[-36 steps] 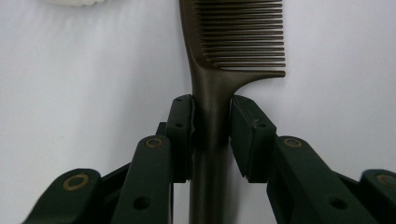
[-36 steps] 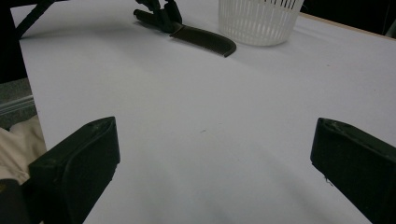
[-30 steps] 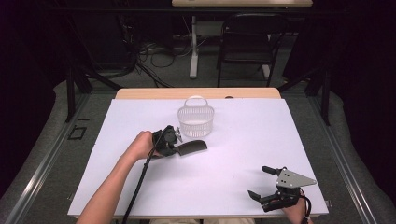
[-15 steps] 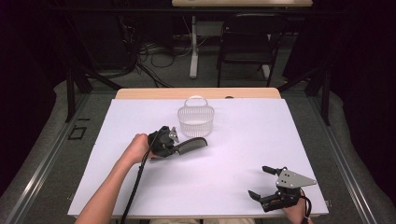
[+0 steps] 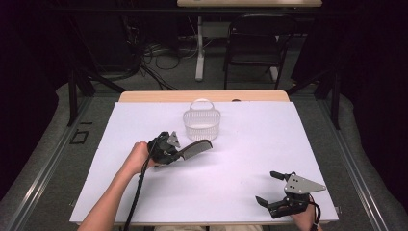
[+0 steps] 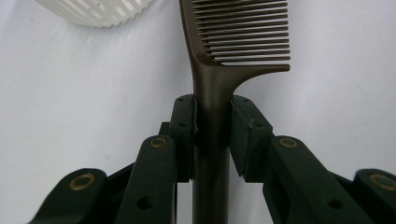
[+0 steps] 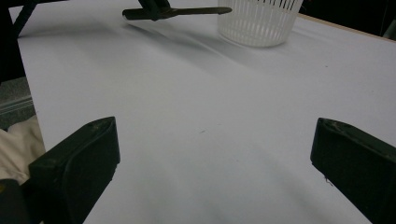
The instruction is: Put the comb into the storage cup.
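Observation:
A dark brown comb (image 5: 195,148) (image 6: 219,74) hangs just above the white table, its teeth end pointing toward the white slatted basket (image 5: 201,123) (image 6: 95,9). My left gripper (image 5: 177,153) (image 6: 212,116) is shut on the comb's handle, both pads pressing its sides. The comb (image 7: 187,11) lies level beside the basket (image 7: 259,19) in the right gripper view. Near the front right edge my right gripper (image 5: 269,188) (image 7: 212,154) rests open with nothing between its jaws.
The white sheet (image 5: 250,144) covers the table, with a strip of wooden edge (image 5: 202,96) at the back. A black chair (image 5: 255,43) and cables lie on the floor beyond. A cable trails from the left gripper along the person's forearm (image 5: 115,192).
The left hand has carried the comb to the right and slightly up, closer to the basket. The right gripper has stayed where it was.

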Demonstrator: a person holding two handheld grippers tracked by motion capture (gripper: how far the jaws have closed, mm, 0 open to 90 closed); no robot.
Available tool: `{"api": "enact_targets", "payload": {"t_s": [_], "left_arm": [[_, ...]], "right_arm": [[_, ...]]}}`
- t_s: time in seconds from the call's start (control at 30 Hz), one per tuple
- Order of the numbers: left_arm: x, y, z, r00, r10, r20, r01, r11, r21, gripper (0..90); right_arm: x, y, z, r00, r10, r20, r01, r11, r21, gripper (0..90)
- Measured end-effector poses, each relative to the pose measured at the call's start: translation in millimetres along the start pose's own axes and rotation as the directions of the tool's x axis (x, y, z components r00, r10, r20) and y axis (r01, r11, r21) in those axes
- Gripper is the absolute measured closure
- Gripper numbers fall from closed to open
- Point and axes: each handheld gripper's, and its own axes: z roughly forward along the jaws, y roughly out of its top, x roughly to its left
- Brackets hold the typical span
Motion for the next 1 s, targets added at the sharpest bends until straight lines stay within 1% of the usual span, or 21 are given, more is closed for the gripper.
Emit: {"api": "enact_targets", "payload": {"t_s": [0.03,0.1,0.13,0.17,0.2,0.27,0.33,0.37,0.4,0.5,0.53,0.63,0.73,0.77,0.93,1.0], "left_arm": [[-0.4,-0.6,-0.8,1.0,-0.005,-0.003,0.005,0.9999,-0.01,72.1],[-0.7,-0.9,-2.1,1.0,-0.008,-0.001,0.008,0.9999,-0.014,72.1],[-2.0,-1.9,-4.2,0.9999,-0.014,-0.001,0.014,0.9994,-0.033,72.1],[-2.0,-1.9,-4.2,0.9999,-0.014,-0.001,0.014,0.9994,-0.033,72.1],[-4.1,-2.5,-6.2,0.9998,-0.017,-0.007,0.016,0.9987,-0.049,72.1],[-6.1,-3.0,-7.9,0.9998,-0.022,-0.005,0.021,0.9976,-0.066,72.1],[-7.0,-3.2,-9.0,0.9997,-0.024,-0.007,0.024,0.9972,-0.07,72.2],[-8.4,-4.1,-10.8,0.9995,-0.031,-0.012,0.029,0.9952,-0.094,72.1],[-8.4,-4.1,-10.8,0.9995,-0.031,-0.012,0.029,0.9952,-0.094,72.1],[-10.0,-6.4,-12.5,0.9989,-0.046,-0.01,0.045,0.9914,-0.123,72.1],[-11.5,-8.5,-12.3,0.9983,-0.058,-0.013,0.055,0.989,-0.137,72.1],[-12.6,-10.0,-12.0,0.998,-0.06,-0.018,0.057,0.9887,-0.139,72.1],[-13.6,-12.1,-13.0,0.9964,-0.08,-0.027,0.075,0.9847,-0.157,72.1],[-14.0,-12.5,-13.4,0.9961,-0.084,-0.026,0.079,0.9836,-0.162,72.1],[-16.9,-13.6,-14.8,0.9953,-0.093,-0.027,0.087,0.9805,-0.176,72.1],[-18.2,-14.1,-15.7,0.995,-0.094,-0.034,0.087,0.9793,-0.183,72.1]], "right_arm": [[0.1,-0.1,0.0,1.0,0.001,0.001,-0.001,1.0,-0.002,1.0],[0.3,-0.1,-0.2,1.0,0.003,0.001,-0.003,1.0,-0.003,1.0],[0.3,0.0,-0.3,1.0,-0.001,0.002,0.001,1.0,-0.004,1.0],[0.3,0.1,-0.3,1.0,-0.001,0.002,0.001,1.0,-0.006,1.0],[0.4,0.2,-0.4,1.0,-0.001,0.002,0.001,1.0,-0.005,1.0],[0.4,0.2,-0.4,1.0,0.0,0.003,0.0,1.0,-0.005,1.0],[0.3,0.1,-0.2,1.0,-0.001,0.004,0.001,1.0,-0.006,1.0],[0.3,0.2,-0.2,1.0,-0.001,0.004,0.001,1.0,-0.005,1.0],[0.3,0.3,-0.2,1.0,-0.001,0.004,0.001,1.0,-0.006,1.0],[0.4,0.3,-0.2,1.0,-0.003,0.003,0.003,1.0,-0.006,1.0],[0.4,0.2,-0.2,1.0,-0.002,0.003,0.002,1.0,-0.005,1.0],[0.4,0.4,-0.3,1.0,-0.002,0.004,0.002,1.0,-0.006,1.0],[1.2,0.9,-0.3,1.0,0.0,0.003,0.0,1.0,-0.006,1.0],[1.1,1.0,-0.2,1.0,-0.006,0.004,0.006,1.0,-0.008,1.0],[0.9,0.6,0.0,1.0,-0.001,0.001,0.001,1.0,-0.004,1.0],[0.9,0.6,0.0,1.0,-0.001,0.001,0.001,1.0,-0.005,1.0]]}}
